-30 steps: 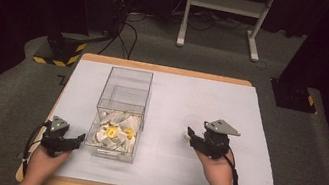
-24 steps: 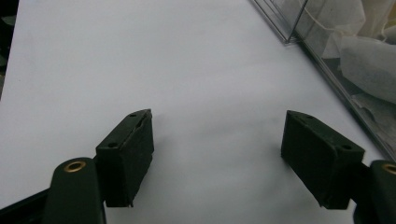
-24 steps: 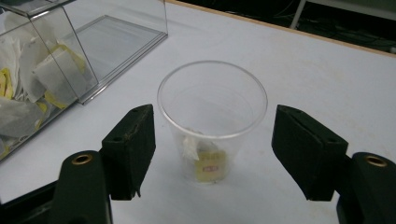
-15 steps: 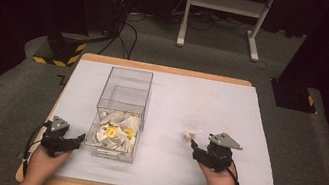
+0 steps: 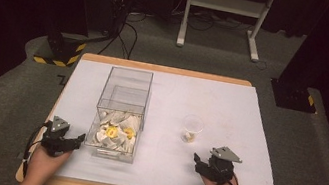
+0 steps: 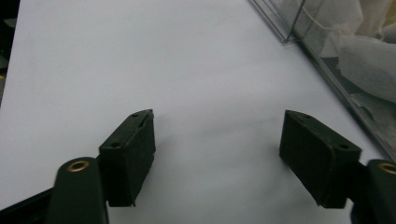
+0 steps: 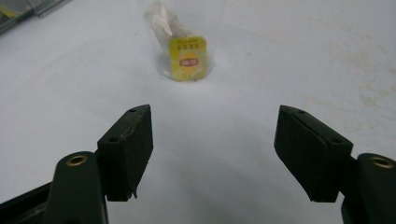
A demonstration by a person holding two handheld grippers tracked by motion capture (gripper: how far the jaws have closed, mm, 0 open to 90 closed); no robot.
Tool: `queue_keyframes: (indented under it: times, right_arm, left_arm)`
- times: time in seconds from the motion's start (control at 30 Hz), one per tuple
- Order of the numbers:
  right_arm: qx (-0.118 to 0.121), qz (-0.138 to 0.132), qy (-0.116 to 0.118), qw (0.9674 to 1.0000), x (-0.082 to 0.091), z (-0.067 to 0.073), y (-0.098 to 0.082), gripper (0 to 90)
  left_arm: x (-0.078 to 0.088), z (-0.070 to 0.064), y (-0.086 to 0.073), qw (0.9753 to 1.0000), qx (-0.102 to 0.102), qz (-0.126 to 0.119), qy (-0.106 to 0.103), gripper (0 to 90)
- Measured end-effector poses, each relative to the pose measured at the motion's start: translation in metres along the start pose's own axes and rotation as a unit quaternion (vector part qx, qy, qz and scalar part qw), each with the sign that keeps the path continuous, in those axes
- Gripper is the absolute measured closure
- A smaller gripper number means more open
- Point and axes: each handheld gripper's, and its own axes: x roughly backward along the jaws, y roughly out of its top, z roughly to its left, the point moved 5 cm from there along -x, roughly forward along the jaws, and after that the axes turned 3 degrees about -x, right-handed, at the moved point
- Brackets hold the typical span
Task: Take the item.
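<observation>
Clearly the tea bag (image 7: pixel 184 44) in the clear cup (image 5: pixel 192 127) is a light, limp thing: soft paper pouch, thin string, stiff yellow tag (image 7: pixel 187 58). The cup itself looks thin, easily tipped or crushed, so a gentle pinch on the tag or the pouch top seems the safest hold. The cup stands well to the right of the clear box (image 5: pixel 121 110) of tea bags, just ahead of the right gripper (image 5: pixel 201 162), whose jaws stand wide and empty. The left gripper (image 5: pixel 74 139), just left of the box, is likewise wide and empty.
</observation>
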Motion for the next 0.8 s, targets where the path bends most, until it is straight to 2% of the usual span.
queue_keyframes:
  times: [0.07, 0.17, 0.27, 0.33, 0.43, 0.5, 0.57, 0.6, 0.63, 0.67, 0.8]
  right_arm:
    - [0.006, 0.004, -0.006, 1.0000, -0.001, 0.000, -0.003, 28.5]
    - [0.008, 0.013, -0.011, 0.9998, -0.003, -0.002, -0.008, 28.1]
    - [0.001, 0.022, -0.008, 0.9997, -0.006, -0.003, -0.014, 27.8]
    - [0.004, 0.026, -0.009, 0.9996, -0.007, -0.003, -0.016, 27.8]
    - [0.009, 0.029, -0.010, 0.9995, -0.008, -0.002, -0.016, 27.9]
    - [0.011, 0.036, -0.007, 0.9993, -0.010, -0.001, -0.017, 28.3]
    - [0.006, 0.038, -0.004, 0.9992, -0.010, -0.001, -0.017, 27.6]
    - [0.003, 0.039, -0.003, 0.9992, -0.010, -0.002, -0.017, 27.4]
    - [0.001, 0.039, -0.001, 0.9992, -0.010, -0.002, -0.018, 27.4]
    - [0.000, 0.039, -0.001, 0.9992, -0.010, -0.002, -0.018, 27.4]
    - [-0.003, 0.041, 0.000, 0.9992, -0.011, -0.003, -0.018, 26.9]
  left_arm:
    - [0.001, -0.002, 0.000, 1.0000, -0.007, -0.002, 0.001, 32.0]
    - [0.001, -0.003, 0.000, 0.9999, -0.009, -0.001, 0.008, 32.0]
    - [0.001, -0.002, 0.000, 0.9999, -0.005, 0.000, 0.015, 28.9]
    - [0.001, -0.001, 0.000, 0.9999, 0.005, 0.002, 0.013, 27.8]
    - [0.000, 0.000, -0.001, 0.9999, 0.015, 0.004, 0.006, 26.1]
    - [0.001, 0.001, -0.001, 0.9999, 0.011, 0.006, -0.001, 25.6]
    - [0.001, 0.000, -0.001, 0.9999, 0.003, 0.010, -0.013, 19.6]
    - [0.001, 0.000, -0.001, 0.9999, -0.001, 0.010, -0.012, 19.3]
    - [0.001, -0.001, -0.001, 0.9998, 0.006, 0.010, -0.017, 19.1]
    - [0.001, 0.000, -0.001, 0.9998, 0.002, 0.010, -0.018, 18.5]
    - [0.005, 0.001, -0.001, 0.9992, 0.013, 0.002, -0.036, 18.5]
